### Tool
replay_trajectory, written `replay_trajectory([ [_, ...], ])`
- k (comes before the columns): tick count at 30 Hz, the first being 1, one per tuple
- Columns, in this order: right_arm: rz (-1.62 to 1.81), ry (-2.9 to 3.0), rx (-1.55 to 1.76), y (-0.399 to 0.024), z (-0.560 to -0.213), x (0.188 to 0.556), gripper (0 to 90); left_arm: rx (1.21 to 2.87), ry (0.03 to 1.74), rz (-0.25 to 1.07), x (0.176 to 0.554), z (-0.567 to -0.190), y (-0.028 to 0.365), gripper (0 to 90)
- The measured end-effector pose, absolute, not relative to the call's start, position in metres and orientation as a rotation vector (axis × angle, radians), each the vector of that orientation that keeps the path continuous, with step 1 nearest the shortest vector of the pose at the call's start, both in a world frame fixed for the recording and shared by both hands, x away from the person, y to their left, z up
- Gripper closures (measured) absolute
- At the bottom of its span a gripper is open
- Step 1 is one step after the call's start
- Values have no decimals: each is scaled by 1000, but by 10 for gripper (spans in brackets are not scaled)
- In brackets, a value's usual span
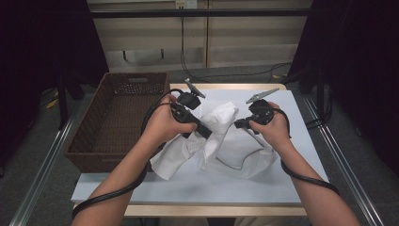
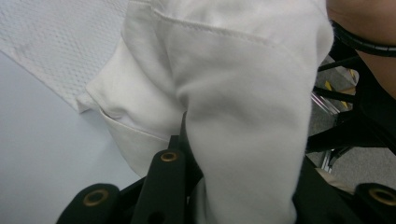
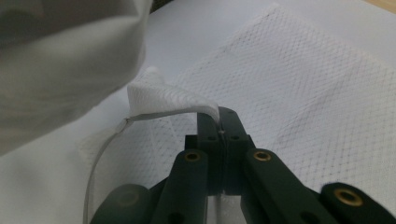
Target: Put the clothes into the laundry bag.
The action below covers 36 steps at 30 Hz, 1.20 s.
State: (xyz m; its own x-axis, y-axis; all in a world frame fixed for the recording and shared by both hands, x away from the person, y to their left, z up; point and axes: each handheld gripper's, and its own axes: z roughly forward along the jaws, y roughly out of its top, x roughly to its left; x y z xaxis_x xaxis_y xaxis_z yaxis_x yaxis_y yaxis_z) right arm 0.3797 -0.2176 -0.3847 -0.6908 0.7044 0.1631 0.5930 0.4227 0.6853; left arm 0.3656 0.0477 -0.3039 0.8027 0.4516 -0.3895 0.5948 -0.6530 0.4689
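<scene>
White cloth garment (image 1: 217, 123) was bunched between your left gripper's (image 1: 205, 132) fingers, its long axis running toward you and just left of the mesh laundry bag (image 1: 244, 153). Your right gripper's (image 3: 219, 122) fingers were pressed together on the bag's rim. The wicker basket (image 1: 117, 120) stood well left of the bag, beside the worktop (image 1: 188, 186).
</scene>
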Motion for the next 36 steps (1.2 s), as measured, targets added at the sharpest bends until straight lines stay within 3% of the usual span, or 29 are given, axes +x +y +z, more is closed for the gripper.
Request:
replay_trajectory([
  [36,1154,2484,1145,-216,-372,376,900,2439,694,-377,348,-352,25,745],
])
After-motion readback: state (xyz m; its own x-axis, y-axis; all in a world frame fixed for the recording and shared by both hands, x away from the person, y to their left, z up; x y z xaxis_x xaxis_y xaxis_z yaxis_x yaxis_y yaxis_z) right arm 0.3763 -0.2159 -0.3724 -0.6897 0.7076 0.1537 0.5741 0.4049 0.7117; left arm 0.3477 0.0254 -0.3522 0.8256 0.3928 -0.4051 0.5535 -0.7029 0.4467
